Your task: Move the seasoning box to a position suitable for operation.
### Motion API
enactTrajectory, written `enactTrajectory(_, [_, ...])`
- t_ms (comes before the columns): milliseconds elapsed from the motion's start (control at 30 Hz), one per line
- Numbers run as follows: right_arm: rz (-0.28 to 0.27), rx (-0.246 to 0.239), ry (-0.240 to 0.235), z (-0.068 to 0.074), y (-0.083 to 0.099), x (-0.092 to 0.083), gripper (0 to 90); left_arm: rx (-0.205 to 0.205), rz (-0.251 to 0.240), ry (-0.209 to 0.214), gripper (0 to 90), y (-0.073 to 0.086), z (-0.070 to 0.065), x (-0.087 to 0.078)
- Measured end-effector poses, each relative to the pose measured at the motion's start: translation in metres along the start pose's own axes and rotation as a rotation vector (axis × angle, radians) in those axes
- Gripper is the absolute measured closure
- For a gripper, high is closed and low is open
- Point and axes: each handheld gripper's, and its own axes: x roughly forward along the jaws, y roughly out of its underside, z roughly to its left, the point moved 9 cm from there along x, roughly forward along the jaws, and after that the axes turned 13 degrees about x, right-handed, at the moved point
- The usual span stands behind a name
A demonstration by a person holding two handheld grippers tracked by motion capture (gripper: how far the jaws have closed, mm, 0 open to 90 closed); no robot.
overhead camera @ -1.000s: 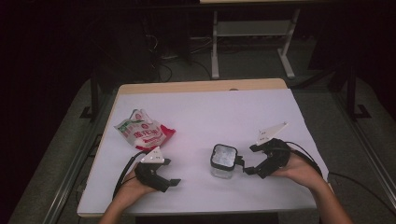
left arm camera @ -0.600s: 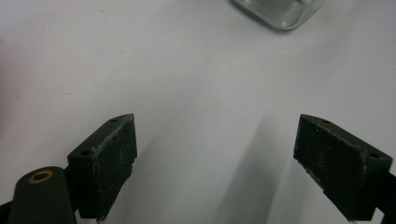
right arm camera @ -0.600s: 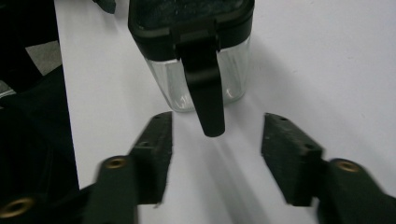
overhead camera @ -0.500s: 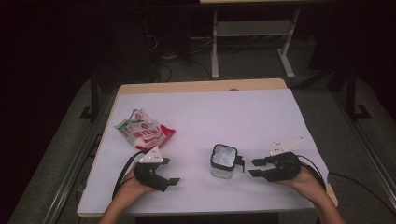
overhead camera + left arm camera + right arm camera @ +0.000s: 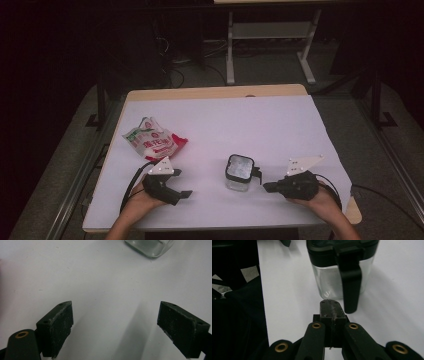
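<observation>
A small clear glass jar (image 5: 240,172) with a black lid rim stands on the white table (image 5: 280,125) between my two grippers. Its black latch (image 5: 350,285) hangs down the side facing my right gripper (image 5: 265,187). That gripper (image 5: 330,303) points at the jar from the right, a little short of it. Its jaws have just been closing and are now shut with nothing between them. My left gripper (image 5: 181,183) rests near the front edge, left of the jar. Its jaws (image 5: 115,325) stand wide open over bare table, the jar's base (image 5: 150,247) far ahead.
A crumpled white and red snack bag (image 5: 155,142) lies at the table's left, behind my left gripper. A metal stand (image 5: 270,35) and cables sit on the floor beyond the table's far edge.
My right gripper has drawn back from the jar toward the front right and sunk lower. Its jaws went from open to shut. The left gripper and the jar have not moved.
</observation>
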Motion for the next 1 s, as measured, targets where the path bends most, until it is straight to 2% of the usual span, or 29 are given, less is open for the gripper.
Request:
enactTrajectory(167, [0.0,-0.007,-0.008,0.004,-0.001,0.009,89.6,0.003,0.0,0.0,13.0,0.0,0.0,0.001])
enactTrajectory(400, [0.008,-0.005,0.008,0.0,-0.001,0.015,89.6,0.007,0.002,-0.001,12.9,0.001,0.0,0.001])
enactTrajectory(600, [-0.012,0.005,0.036,-0.006,-0.004,0.013,89.6,0.003,-0.006,-0.001,12.9,0.0,0.0,0.001])
enactTrajectory(833, [-0.023,0.014,0.048,-0.012,-0.007,0.012,89.6,0.007,-0.004,0.0,12.8,0.0,0.0,0.001])
enactTrajectory(1000, [-0.038,0.009,0.081,-0.022,-0.014,0.01,89.6,0.007,-0.003,0.0,12.8,0.0,0.0,0.002])
